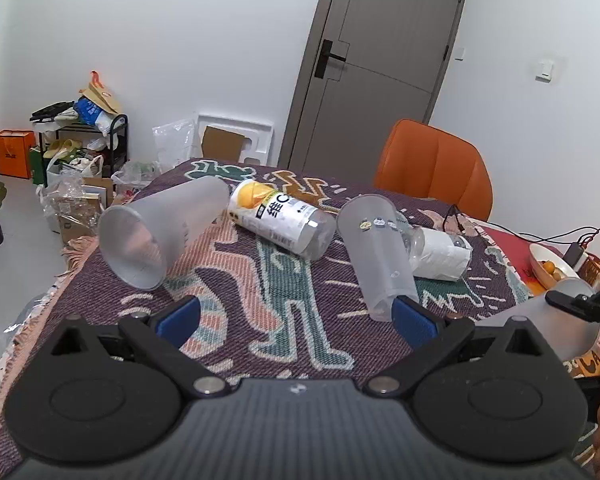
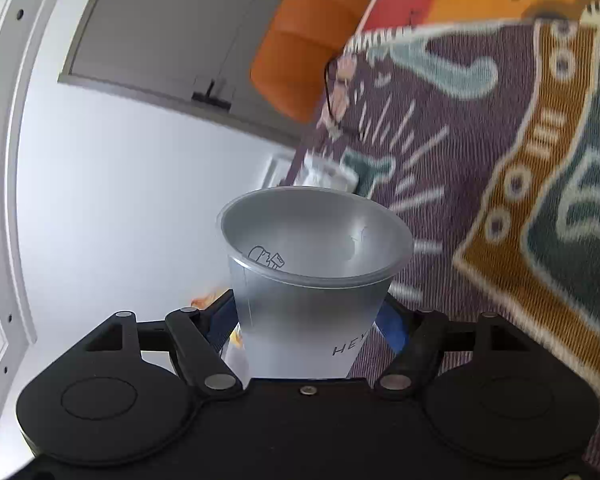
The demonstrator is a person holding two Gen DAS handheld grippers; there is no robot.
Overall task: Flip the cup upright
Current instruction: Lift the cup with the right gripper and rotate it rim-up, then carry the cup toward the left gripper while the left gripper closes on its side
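R gripper (image 2: 308,320) is clamping a frosted cup (image 2: 312,264) betw its fingers, long axis running fwd along them, mouth pointing away from the tongs. L gripper (image 1: 296,320) is hanging wide open w/ nothing betw its fingers, over the patterned cloth (image 1: 292,280).

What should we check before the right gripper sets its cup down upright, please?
1. Right gripper clamped on the held cup: ok.
2. Held cup upright: not ok, tilted in the left wrist view.
3. Landing spot on the tablecloth: cannot tell.
4. Left gripper open, holding nothing: ok.
5. Left frosted cup and sticker cup upright: not ok, both on their sides.
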